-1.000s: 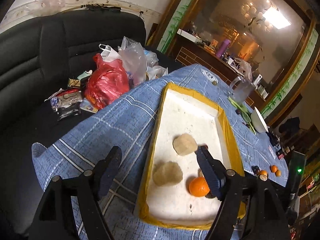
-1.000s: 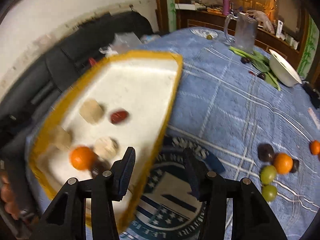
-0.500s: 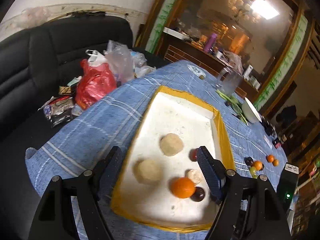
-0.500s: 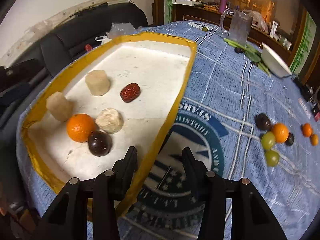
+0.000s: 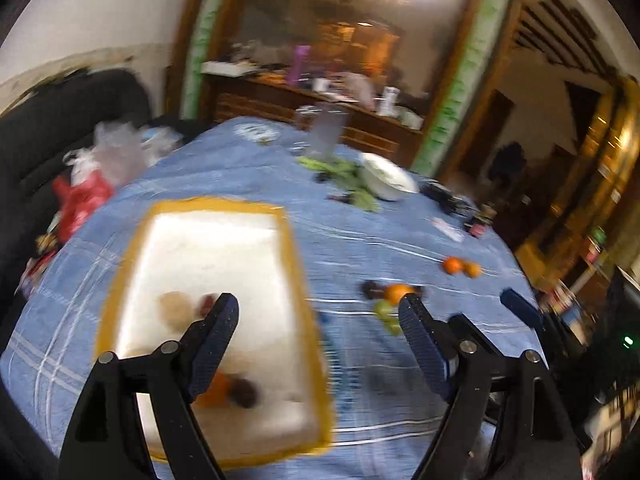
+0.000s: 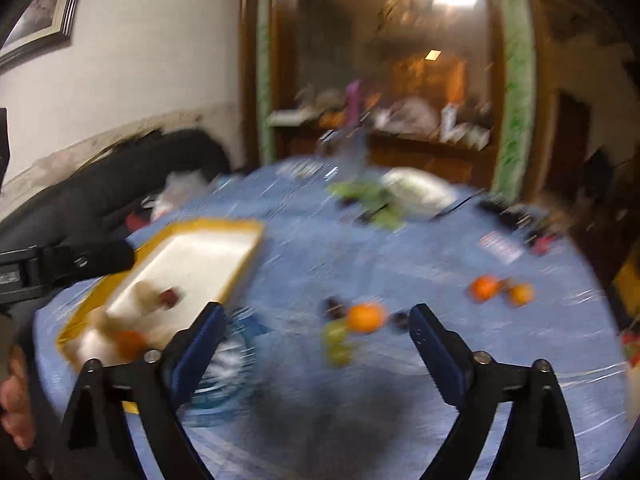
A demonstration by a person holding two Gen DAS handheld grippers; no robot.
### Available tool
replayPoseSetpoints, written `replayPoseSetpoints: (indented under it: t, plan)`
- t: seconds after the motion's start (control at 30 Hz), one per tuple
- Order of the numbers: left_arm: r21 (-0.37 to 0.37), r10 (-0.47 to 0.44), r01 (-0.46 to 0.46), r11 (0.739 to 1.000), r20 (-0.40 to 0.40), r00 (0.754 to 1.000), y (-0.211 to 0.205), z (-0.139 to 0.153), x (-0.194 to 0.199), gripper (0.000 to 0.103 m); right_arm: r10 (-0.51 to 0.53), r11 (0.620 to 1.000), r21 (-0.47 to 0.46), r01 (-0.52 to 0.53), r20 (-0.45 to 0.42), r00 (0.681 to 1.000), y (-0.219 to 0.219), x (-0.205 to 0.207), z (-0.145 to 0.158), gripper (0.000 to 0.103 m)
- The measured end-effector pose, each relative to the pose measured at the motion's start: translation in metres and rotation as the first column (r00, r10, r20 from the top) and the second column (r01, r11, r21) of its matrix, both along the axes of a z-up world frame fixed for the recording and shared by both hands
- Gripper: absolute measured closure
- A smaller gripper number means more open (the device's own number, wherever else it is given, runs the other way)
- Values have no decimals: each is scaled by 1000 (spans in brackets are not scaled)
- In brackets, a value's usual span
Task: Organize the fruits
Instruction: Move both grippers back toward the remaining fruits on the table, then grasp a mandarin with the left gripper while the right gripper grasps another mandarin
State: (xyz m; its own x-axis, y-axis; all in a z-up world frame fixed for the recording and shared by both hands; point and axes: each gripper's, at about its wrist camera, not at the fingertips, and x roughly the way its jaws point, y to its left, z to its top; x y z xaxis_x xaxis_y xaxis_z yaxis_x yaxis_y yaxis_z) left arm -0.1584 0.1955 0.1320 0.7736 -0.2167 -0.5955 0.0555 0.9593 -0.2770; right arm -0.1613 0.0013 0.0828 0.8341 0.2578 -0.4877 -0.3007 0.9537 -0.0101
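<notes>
While both views are blurred, we note these lines.
Tray (image 5: 298,264): yellow rim, white inside; we see pale lumps, a red fruit (image 6: 170,297), an orange (image 5: 214,390) and a dark fruit in it.
Loose fruits (image 6: 362,318): on the blue tabletop (image 5: 360,240), beside the tray.
Left tongs (image 5: 318,322): open, empty, jaws just widened, over the tray edge.
Right tongs (image 6: 314,326): open, empty, jaws just widened; loose fruits lie ahead between them.

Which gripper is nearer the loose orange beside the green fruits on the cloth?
Right. The right gripper frames the orange between open jaws; the left gripper sits farther toward the tray.
</notes>
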Motion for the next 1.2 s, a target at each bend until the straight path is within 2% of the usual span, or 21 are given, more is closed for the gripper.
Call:
replayPoseSetpoints:
  t: [0.03, 0.2, 0.3, 0.43, 0.5, 0.6, 0.67, 0.73, 0.83, 0.93, 1.03, 1.07, 1.13, 1.2]
  plan:
    - [8, -21, 21, 1000, 14, 1000, -9, 4, -1, 12, -17, 1000, -9, 17, 10, 1000, -9, 3, 2, 5]
    - [25, -134, 133, 991, 91, 987, -45, 36, -10, 11, -78, 997, -10, 78, -45, 996, -56, 18, 6, 4]
    - [51, -145, 139, 989, 134, 980, -52, 67, -11, 11, -120, 993, -12, 120, -61, 991, -89, 26, 17, 4]
    - [77, -140, 125, 989, 233, 962, -53, 117, -18, 11, -208, 978, 2, 208, 8, 978, -137, 30, 54, 4]
    - [113, -141, 113, 987, 282, 949, -57, 144, -15, 11, -240, 971, 11, 240, 55, 969, -159, 34, 85, 4]
    - [147, -149, 108, 983, 312, 938, -65, 170, -2, 10, -269, 963, 42, 265, 108, 957, -177, 42, 123, 4]
    - [160, -168, 124, 979, 300, 939, -73, 175, 16, 7, -274, 961, 76, 266, 124, 954, -184, 51, 143, 4]
    - [156, -164, 125, 980, 267, 950, -78, 165, 34, 6, -257, 963, 112, 246, 102, 961, -186, 63, 147, 4]
    - [121, -194, 177, 977, 153, 969, -89, 121, 64, 6, -206, 966, 165, 199, 26, 978, -179, 79, 123, 4]
    - [94, -224, 221, 971, 16, 975, -105, 63, 97, 7, -137, 970, 186, 158, -122, 983, -168, 109, 64, 5]
    - [101, -256, 266, 959, -104, 961, -122, 4, 124, 9, -108, 966, 200, 165, -264, 958, -164, 139, 9, 34]
    - [102, -271, 286, 953, -137, 953, -127, -14, 132, 14, -107, 963, 204, 174, -301, 947, -163, 146, -6, 40]
    - [107, -299, 323, 940, -197, 934, -134, -39, 140, 41, -137, 957, 191, 219, -366, 920, -164, 161, -36, 42]
    - [105, -319, 352, 930, -247, 915, -141, -62, 150, 51, -162, 952, 178, 248, -392, 906, -167, 172, -52, 42]
